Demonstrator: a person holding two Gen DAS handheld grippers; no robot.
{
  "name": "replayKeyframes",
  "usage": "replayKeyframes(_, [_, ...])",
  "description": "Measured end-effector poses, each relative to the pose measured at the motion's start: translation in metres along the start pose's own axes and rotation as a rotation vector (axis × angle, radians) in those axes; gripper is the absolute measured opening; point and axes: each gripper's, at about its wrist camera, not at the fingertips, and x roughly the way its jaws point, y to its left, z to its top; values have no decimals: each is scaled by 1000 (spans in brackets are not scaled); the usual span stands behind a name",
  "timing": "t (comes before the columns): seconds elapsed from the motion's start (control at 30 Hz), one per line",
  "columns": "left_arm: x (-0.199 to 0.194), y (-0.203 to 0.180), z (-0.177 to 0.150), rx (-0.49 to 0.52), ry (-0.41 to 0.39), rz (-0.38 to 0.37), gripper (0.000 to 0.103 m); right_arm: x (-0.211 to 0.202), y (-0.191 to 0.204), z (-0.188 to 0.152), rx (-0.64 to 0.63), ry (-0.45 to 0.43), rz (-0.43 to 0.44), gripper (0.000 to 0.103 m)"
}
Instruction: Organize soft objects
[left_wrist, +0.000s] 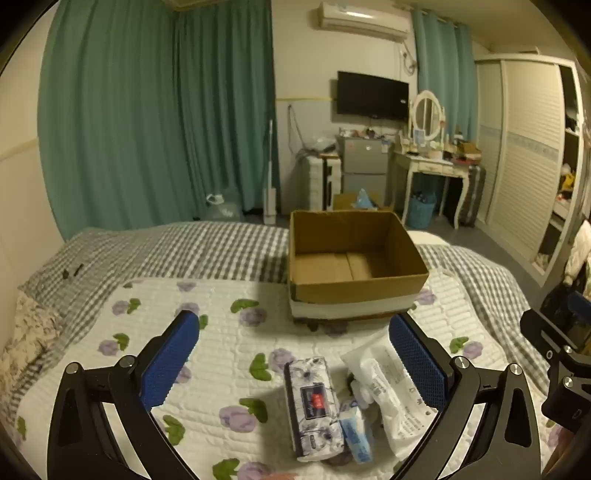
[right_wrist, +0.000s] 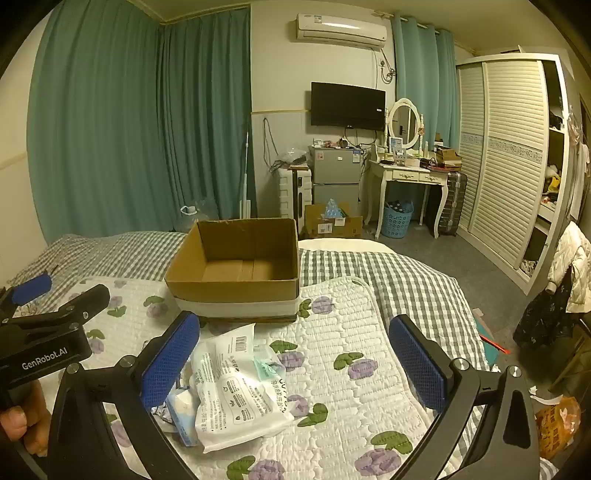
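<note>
An open, empty cardboard box (left_wrist: 354, 266) stands on the flowered white quilt (left_wrist: 221, 314); it also shows in the right wrist view (right_wrist: 236, 258). Soft packs lie in a pile on the quilt before it: a flowered tissue pack (left_wrist: 313, 402), a small blue-white pack (left_wrist: 355, 432) and a large white plastic pack (left_wrist: 388, 391), the last also in the right wrist view (right_wrist: 232, 384). My left gripper (left_wrist: 291, 350) is open above the pile, holding nothing. My right gripper (right_wrist: 295, 354) is open and empty, with the white pack by its left finger.
The bed has a grey checked cover (right_wrist: 369, 269) beyond the quilt. Past the bed's foot stand a small fridge (right_wrist: 336, 177), a dressing table (right_wrist: 406, 173), a blue basket (right_wrist: 396, 219) and a wardrobe (right_wrist: 509, 155). Green curtains (left_wrist: 147, 110) hang on the left.
</note>
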Motion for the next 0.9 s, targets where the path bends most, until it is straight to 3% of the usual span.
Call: replayKeyframes(0.9, [-1, 3, 0, 1, -2, 34, 103, -1, 5, 0, -5, 3, 0, 103])
